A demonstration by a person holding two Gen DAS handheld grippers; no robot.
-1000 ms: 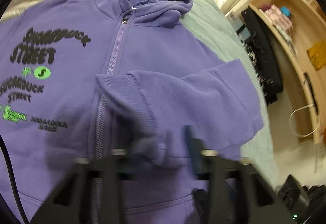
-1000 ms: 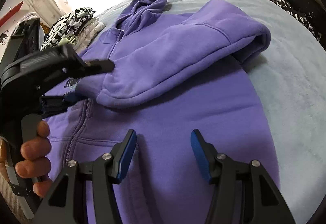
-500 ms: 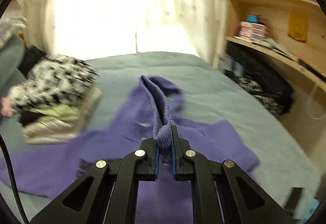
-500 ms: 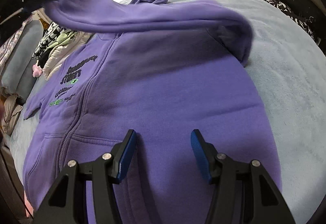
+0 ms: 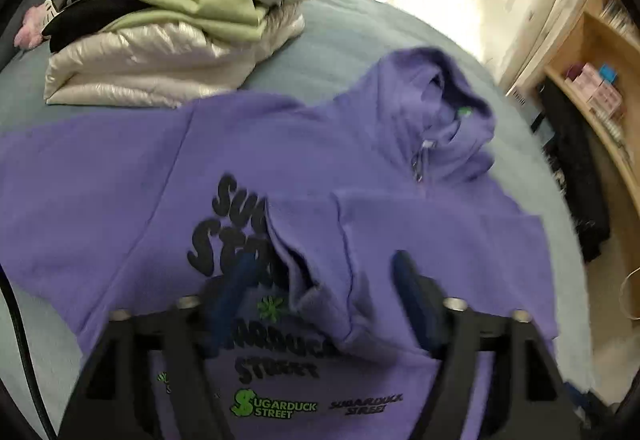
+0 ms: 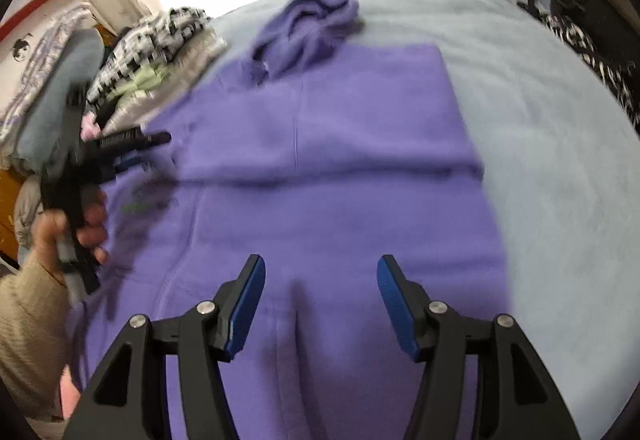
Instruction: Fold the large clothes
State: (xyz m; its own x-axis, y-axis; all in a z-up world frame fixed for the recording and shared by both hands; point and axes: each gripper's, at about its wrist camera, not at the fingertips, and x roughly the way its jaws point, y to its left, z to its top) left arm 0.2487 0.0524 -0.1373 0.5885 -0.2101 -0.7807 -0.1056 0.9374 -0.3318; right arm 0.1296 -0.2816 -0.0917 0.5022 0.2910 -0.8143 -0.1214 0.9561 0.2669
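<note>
Two claws hover over the hoodie (image 5: 304, 168), both with fingers spread apart and nothing between them. Left claw (image 5: 320, 276) hangs low over the chest print, blurred, its blue pads either side of the sleeve cuff (image 5: 320, 280) that lies folded across the front. From the right wrist view, the left claw (image 6: 136, 144) shows at the far left, gripped by the person's left hand (image 6: 76, 228), cream knit cuff at the wrist, the tool pointing in toward the hoodie's side. Right claw (image 6: 320, 280) sits above the lower body of the hoodie (image 6: 320, 200), fingers wide, clear of the fabric as far as can be told.

Hoodie lies face up and flat on the bed (image 5: 344, 36), hood (image 5: 444, 112) toward the window, zip closed, one sleeve folded over the chest. In the right wrist view that sleeve (image 6: 320, 128) runs straight across the body.

Beside the hoodie's shoulder, on the bed, a stack (image 5: 172, 20) of folded clothes: black-and-white print on top, green below it, shiny white at the bottom. Wooden shelves (image 5: 596, 88) stand at the right, holding small boxes.
</note>
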